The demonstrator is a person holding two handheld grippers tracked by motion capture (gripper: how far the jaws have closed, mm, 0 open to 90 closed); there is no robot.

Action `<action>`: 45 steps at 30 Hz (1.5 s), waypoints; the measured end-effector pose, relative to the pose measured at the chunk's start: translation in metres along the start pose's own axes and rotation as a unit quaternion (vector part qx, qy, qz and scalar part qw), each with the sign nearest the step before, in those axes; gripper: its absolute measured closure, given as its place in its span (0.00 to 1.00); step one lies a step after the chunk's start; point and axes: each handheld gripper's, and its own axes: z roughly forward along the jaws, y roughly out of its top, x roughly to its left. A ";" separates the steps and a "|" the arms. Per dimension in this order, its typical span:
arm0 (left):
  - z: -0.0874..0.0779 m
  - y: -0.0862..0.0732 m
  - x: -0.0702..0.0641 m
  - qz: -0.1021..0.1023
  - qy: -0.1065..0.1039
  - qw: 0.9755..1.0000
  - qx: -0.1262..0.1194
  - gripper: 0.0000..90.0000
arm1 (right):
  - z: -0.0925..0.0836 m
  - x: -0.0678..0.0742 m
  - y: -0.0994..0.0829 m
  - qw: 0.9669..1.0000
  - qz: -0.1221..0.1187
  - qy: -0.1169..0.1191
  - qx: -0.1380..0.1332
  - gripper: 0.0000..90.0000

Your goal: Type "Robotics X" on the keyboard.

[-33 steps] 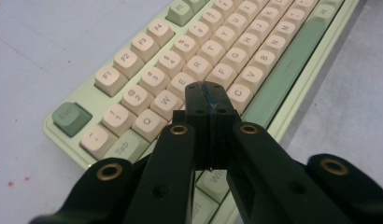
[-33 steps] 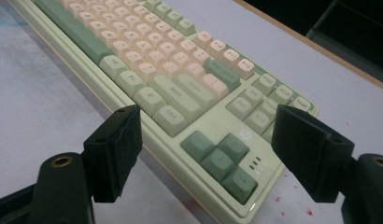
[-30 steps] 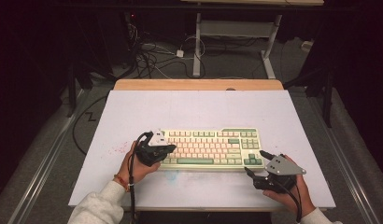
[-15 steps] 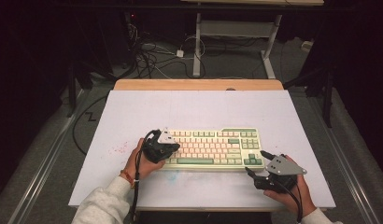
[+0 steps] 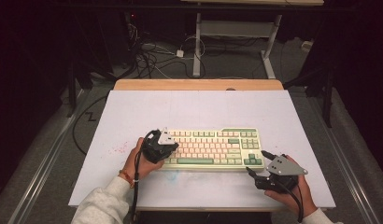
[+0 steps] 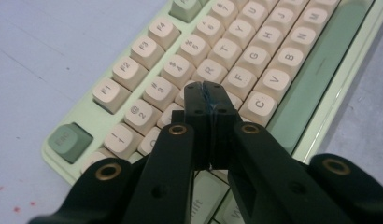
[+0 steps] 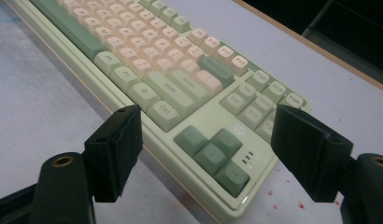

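A pale green keyboard (image 5: 213,147) with cream and green keys lies on the white tabletop (image 5: 133,116), near its front edge. My left gripper (image 5: 173,148) rests over the keyboard's left end. Its jaws are shut with nothing between them. In the left gripper view the closed tips (image 6: 208,93) sit low over the cream letter keys (image 6: 255,60); whether they touch a key I cannot tell. My right gripper (image 5: 256,161) stands open at the keyboard's front right corner. In the right gripper view the right gripper (image 7: 213,149) frames the green arrow keys (image 7: 213,156).
A wooden strip (image 5: 199,85) borders the table's far edge. Behind it, cables (image 5: 152,56) lie on the floor among the metal legs of another desk (image 5: 196,42). Small red specks (image 5: 116,149) mark the board left of the keyboard.
The left gripper has edged a little to the right, further onto the keyboard's left end. The right gripper has stayed put.
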 end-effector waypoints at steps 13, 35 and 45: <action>-0.014 -0.001 -0.001 0.009 0.023 0.999 -0.030 0.81 | -0.001 -0.002 -0.001 1.000 -0.001 -0.001 -0.002 0.28; -0.025 -0.006 -0.013 0.018 0.051 0.995 -0.081 0.33 | -0.001 -0.002 0.000 1.000 0.001 -0.001 -0.002 0.28; -0.029 -0.009 -0.021 0.001 0.031 0.996 -0.089 0.22 | -0.002 0.000 0.001 1.000 0.002 0.000 -0.002 0.28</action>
